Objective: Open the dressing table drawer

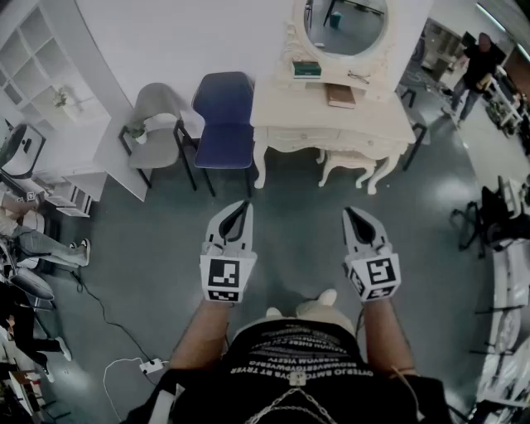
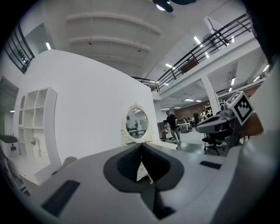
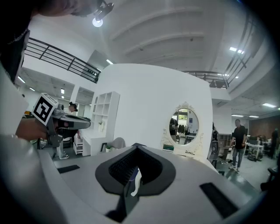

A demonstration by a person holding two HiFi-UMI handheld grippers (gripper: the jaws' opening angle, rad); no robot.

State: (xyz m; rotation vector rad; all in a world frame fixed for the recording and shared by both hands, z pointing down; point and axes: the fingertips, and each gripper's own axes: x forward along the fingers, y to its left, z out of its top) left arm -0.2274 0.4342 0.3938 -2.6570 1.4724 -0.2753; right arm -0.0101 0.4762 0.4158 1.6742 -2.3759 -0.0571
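Note:
The cream dressing table stands against the far wall, with an oval mirror on top and its front drawer closed. A matching stool is tucked under it. My left gripper and right gripper are held side by side over the grey floor, well short of the table. Both are shut and hold nothing. In the left gripper view the left gripper points at the mirror. In the right gripper view the mirror shows to the right of the right gripper.
A blue chair and a grey chair stand left of the table. A white shelf unit fills the far left. A power strip with cable lies on the floor. A person stands at the far right, and an office chair is nearer.

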